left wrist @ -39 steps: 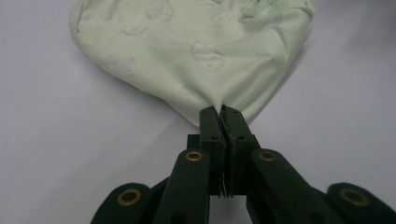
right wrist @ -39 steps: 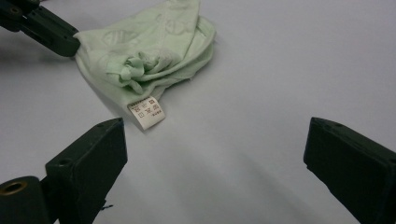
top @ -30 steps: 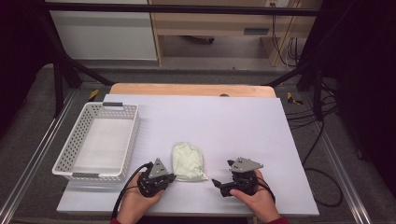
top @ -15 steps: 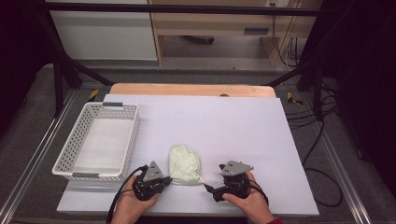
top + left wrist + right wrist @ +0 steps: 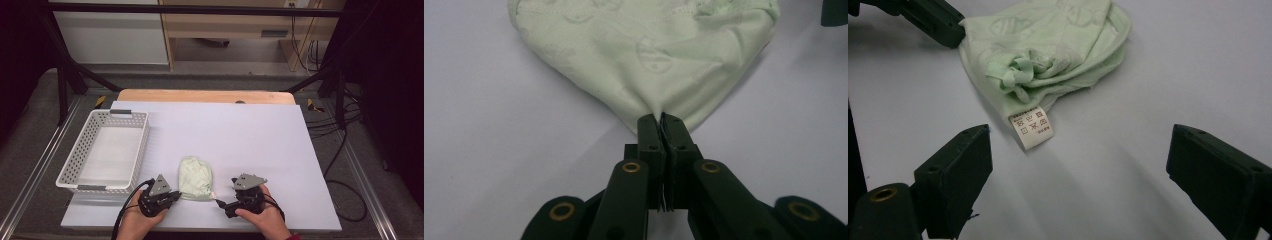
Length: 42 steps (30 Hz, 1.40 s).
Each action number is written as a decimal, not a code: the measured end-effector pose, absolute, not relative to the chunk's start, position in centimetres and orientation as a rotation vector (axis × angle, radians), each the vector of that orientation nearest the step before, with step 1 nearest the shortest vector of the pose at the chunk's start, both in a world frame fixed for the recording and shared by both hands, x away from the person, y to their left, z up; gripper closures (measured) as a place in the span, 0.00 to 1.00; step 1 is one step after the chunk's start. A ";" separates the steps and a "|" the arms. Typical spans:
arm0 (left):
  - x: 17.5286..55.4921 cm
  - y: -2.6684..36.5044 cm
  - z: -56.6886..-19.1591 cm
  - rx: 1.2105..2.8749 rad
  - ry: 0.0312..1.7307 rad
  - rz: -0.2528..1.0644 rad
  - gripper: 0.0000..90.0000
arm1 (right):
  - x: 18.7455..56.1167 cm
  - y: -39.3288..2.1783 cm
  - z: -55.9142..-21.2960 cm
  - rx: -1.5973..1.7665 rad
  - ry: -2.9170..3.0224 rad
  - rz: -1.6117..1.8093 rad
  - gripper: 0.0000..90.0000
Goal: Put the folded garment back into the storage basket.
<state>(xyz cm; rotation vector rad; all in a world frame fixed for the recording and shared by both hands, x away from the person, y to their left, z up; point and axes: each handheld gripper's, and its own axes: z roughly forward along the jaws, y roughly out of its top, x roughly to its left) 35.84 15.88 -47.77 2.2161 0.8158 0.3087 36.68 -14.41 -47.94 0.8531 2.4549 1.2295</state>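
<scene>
Cloth (image 5: 195,177) bunched on table (image 5: 260,145) | left gripper (image 5: 660,120) clamped on near corner, likely anchoring | right gripper (image 5: 1078,165) spread wide before care label (image 5: 1031,127), probably lining up second pinch

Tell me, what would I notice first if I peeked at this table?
A crumpled pale green cloth lies near the front edge of the white table, with the left claw pinching its corner shut. The right claw waits wide open beside the cloth's little care label. A white basket sits at the left.
</scene>
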 end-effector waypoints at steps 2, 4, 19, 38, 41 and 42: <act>35.8 15.9 -47.8 2.217 0.813 0.307 0.98 | 36.7 -14.3 -47.9 0.852 2.455 1.227 0.13; 35.8 15.9 -47.8 2.216 0.814 0.304 0.98 | 36.7 -14.3 -47.9 0.849 2.457 1.227 0.13; 35.6 16.0 -47.8 2.214 0.816 0.305 0.96 | 36.6 -14.0 -48.0 0.846 2.466 1.226 0.13; 35.8 16.3 -46.6 2.102 0.876 0.375 0.53 | 36.5 -13.8 -48.1 0.829 2.474 1.215 0.14; 36.1 16.1 -46.3 2.091 0.881 0.383 0.50 | 36.4 -13.8 -48.1 0.830 2.471 1.215 0.15; 36.3 15.9 -46.1 2.086 0.889 0.388 0.44 | 36.4 -13.9 -48.1 0.827 2.469 1.216 0.15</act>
